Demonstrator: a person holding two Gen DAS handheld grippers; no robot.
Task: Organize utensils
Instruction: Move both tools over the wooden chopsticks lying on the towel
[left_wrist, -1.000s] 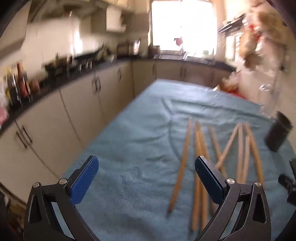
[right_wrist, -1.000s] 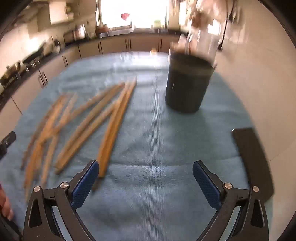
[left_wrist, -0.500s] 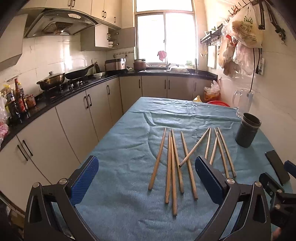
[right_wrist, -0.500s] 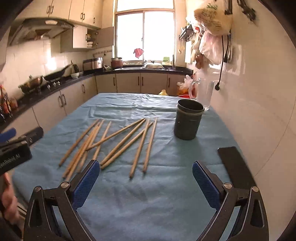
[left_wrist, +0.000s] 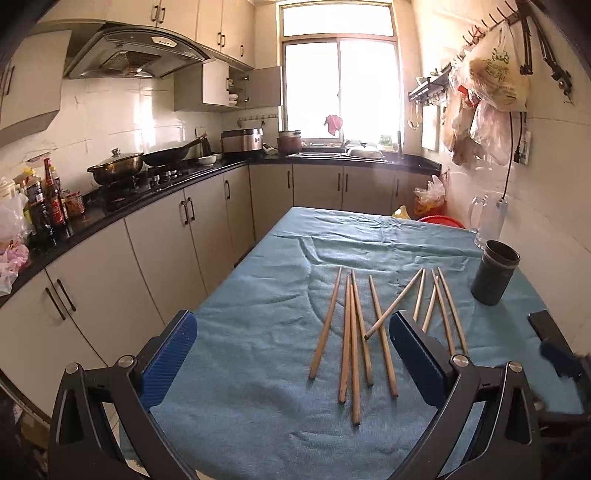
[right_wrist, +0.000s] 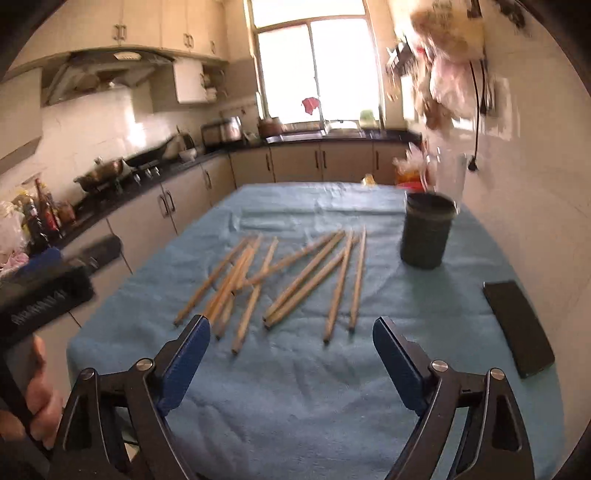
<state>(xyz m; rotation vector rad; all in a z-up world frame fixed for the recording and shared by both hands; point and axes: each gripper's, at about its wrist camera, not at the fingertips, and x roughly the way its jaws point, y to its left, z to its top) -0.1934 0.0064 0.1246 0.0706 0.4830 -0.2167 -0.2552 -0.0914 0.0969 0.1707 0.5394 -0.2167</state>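
Several wooden chopsticks (left_wrist: 354, 332) (right_wrist: 295, 280) lie spread on the blue cloth of the table (left_wrist: 258, 302) (right_wrist: 295, 387). A dark round holder cup (left_wrist: 493, 273) (right_wrist: 426, 230) stands upright to their right, near the wall. My left gripper (left_wrist: 291, 354) hangs wide open above the table's near edge, short of the chopsticks, with nothing between its blue pads. My right gripper (right_wrist: 291, 350) is open too, its jaws closing a little, empty, just short of the nearest chopstick tips. The left tool and a hand show at the left edge of the right wrist view.
A black phone (right_wrist: 517, 325) (left_wrist: 545, 325) lies flat on the cloth by the right wall. A glass mug (left_wrist: 487, 221) stands behind the cup. Kitchen cabinets and a counter (left_wrist: 155, 236) run along the left of the table. Bags hang on the right wall.
Both grippers have drawn back and risen, so more of the table and kitchen shows and the chopsticks look farther away. The right jaws stand slightly narrower than before.
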